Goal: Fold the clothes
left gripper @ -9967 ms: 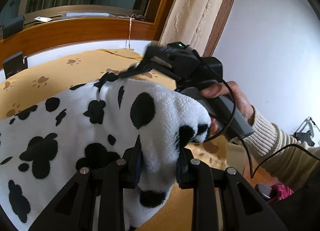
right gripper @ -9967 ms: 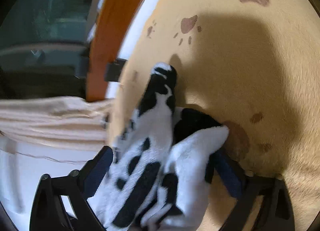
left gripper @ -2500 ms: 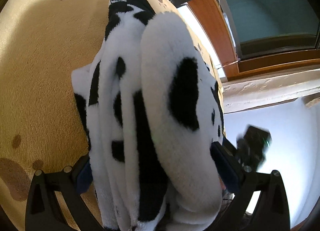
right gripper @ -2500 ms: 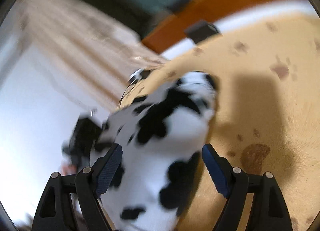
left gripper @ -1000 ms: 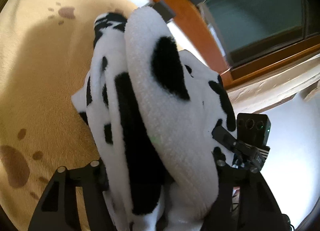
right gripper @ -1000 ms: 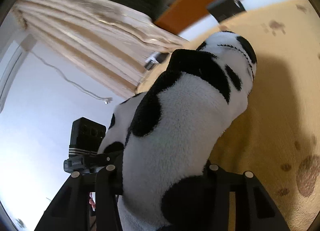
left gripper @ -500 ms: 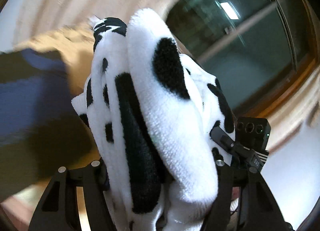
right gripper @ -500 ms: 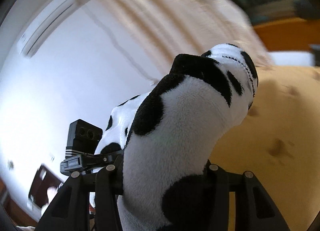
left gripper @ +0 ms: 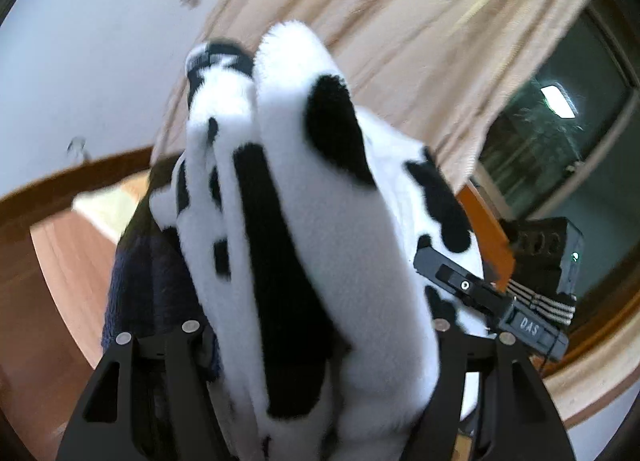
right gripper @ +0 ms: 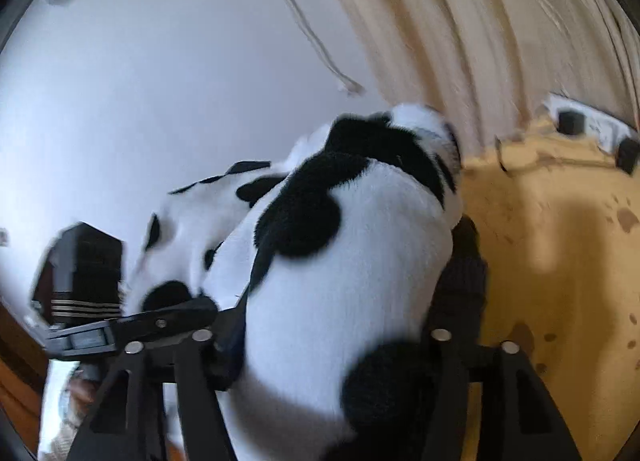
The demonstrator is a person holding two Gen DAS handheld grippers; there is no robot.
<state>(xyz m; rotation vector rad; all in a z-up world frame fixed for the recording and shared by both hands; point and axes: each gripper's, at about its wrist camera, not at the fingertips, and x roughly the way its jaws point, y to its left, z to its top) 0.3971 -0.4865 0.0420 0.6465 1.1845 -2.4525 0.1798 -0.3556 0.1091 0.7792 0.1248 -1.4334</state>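
Note:
A folded white fleece garment with black cow spots (left gripper: 320, 221) fills the left wrist view, bundled thick. My left gripper (left gripper: 316, 341) is shut on its near end. The same garment (right gripper: 344, 281) fills the right wrist view, and my right gripper (right gripper: 320, 341) is shut on it from the other side. Both hold the bundle up in the air. The right gripper's body (left gripper: 532, 281) shows at the right of the left wrist view, and the left gripper's body (right gripper: 80, 273) at the left of the right wrist view. A dark blue fabric (left gripper: 148, 285) lies just behind and below the bundle.
The yellow paw-print bedspread (right gripper: 560, 261) lies to the right. A beige curtain (left gripper: 420, 41), a white wall (right gripper: 160, 61) and a dark window (left gripper: 552, 149) stand behind. A wooden floor (left gripper: 60, 281) shows at the lower left.
Both grippers closed on the folded bundle, lifted it off the bedspread and swung it sideways; the background moved from bed to wall, curtain and a dark blue fabric.

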